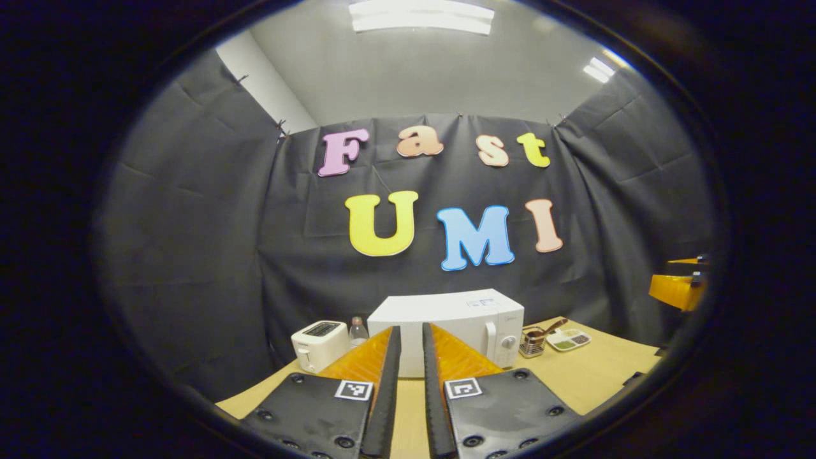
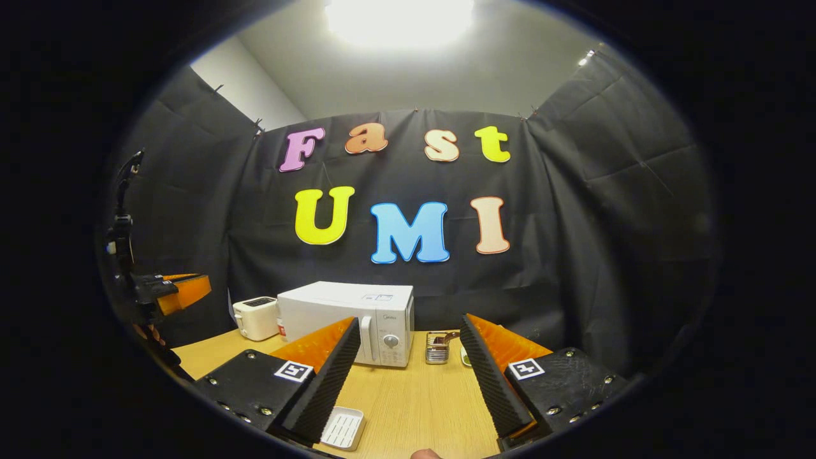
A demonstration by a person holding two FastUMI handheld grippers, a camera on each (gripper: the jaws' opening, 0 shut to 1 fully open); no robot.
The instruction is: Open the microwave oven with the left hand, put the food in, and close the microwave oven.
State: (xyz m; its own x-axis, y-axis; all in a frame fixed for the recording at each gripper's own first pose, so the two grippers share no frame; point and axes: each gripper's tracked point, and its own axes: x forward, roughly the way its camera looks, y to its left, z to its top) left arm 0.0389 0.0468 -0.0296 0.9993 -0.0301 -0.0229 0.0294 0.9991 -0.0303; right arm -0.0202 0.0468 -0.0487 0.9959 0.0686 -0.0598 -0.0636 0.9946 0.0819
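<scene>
On the table, microwave closed; left tongs narrow, right tongs wide.

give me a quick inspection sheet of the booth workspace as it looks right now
surface: wooden table, bare in front of the microwave.
job's things: white microwave, door shut, handle and knob on its right side; divided dish of food to its right.
clutter: white toaster and small bottle left of the microwave; wire utensil holder to its right; white ridged tray at the near edge.
grippers: left gripper jaws nearly together, holding nothing, lined up with the microwave; right gripper open wide, empty.
cables: nothing seen.
surroundings: black cloth walls, ceiling lights on.
</scene>
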